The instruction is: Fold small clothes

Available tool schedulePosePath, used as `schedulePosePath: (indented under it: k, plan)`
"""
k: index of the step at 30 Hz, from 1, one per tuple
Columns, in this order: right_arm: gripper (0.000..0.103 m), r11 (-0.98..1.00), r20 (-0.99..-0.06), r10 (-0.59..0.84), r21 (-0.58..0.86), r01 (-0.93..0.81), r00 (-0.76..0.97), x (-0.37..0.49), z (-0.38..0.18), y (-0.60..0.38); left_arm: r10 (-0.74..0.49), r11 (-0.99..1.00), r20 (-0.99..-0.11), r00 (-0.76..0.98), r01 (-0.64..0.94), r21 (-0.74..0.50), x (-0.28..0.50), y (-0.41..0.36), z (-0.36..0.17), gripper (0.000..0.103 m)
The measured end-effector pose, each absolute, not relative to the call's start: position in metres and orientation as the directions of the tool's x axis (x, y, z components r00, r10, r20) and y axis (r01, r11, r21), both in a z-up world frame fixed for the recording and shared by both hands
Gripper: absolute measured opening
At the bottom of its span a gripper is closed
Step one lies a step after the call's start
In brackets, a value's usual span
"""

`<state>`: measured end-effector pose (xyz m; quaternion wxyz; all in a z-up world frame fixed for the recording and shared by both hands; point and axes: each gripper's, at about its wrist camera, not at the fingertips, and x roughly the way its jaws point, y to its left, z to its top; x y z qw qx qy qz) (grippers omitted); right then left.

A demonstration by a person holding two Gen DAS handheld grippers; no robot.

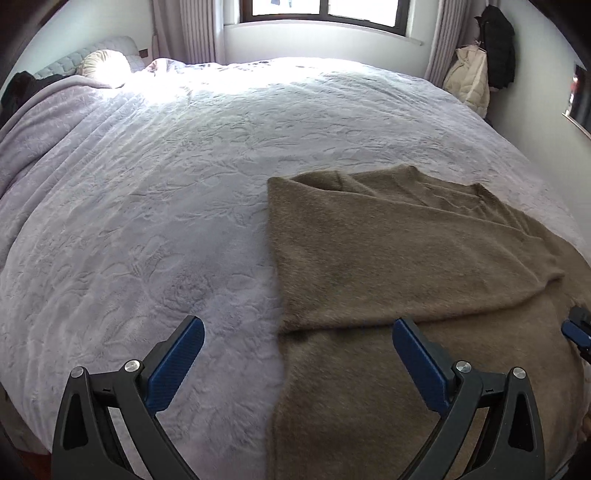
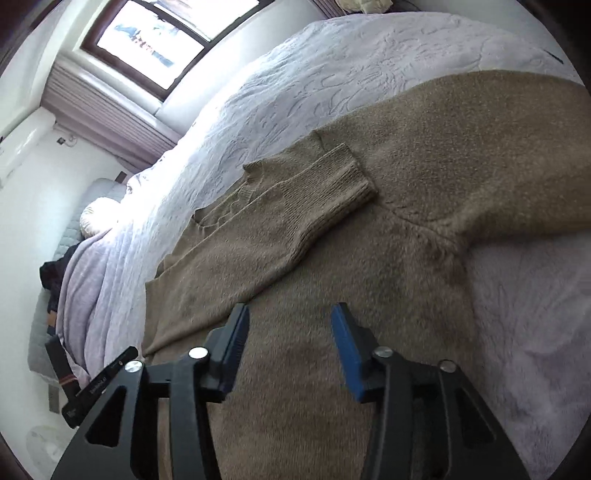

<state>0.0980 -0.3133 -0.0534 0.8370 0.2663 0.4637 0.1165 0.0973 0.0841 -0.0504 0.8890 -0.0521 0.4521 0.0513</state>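
A brown knit sweater (image 1: 406, 258) lies flat on the bed, right of centre in the left wrist view. In the right wrist view the sweater (image 2: 369, 295) fills the middle, with one sleeve (image 2: 314, 195) folded across its body, ribbed cuff up, and the other sleeve (image 2: 498, 155) stretched out to the right. My left gripper (image 1: 299, 332) is open and empty, hovering over the sweater's left edge. My right gripper (image 2: 290, 321) is open and empty just above the sweater's body; part of it shows at the right edge of the left wrist view (image 1: 578, 328).
The bed is covered by a pale lilac embossed bedspread (image 1: 166, 203). A pillow (image 1: 107, 66) and headboard lie at the far left. A window (image 1: 317, 11) and curtains stand behind the bed. Coats (image 1: 480, 66) hang at the far right.
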Motion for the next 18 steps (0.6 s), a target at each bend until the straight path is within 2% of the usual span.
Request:
schedulePosePath:
  k: [10, 18]
  plan:
    - [0.058, 0.926, -0.762, 0.299, 0.377, 0.018, 0.574, 0.037, -0.028, -0.303, -0.004, 1.0, -0.836, 0.549, 0.025, 0.012, 0.019, 0.009, -0.06, 0.102]
    - [0.059, 0.944, -0.758, 0.262, 0.329, 0.003, 0.597, 0.009, -0.008, -0.298, 0.019, 0.999, -0.823, 0.568, 0.013, 0.031, -0.034, 0.007, -0.049, 0.102]
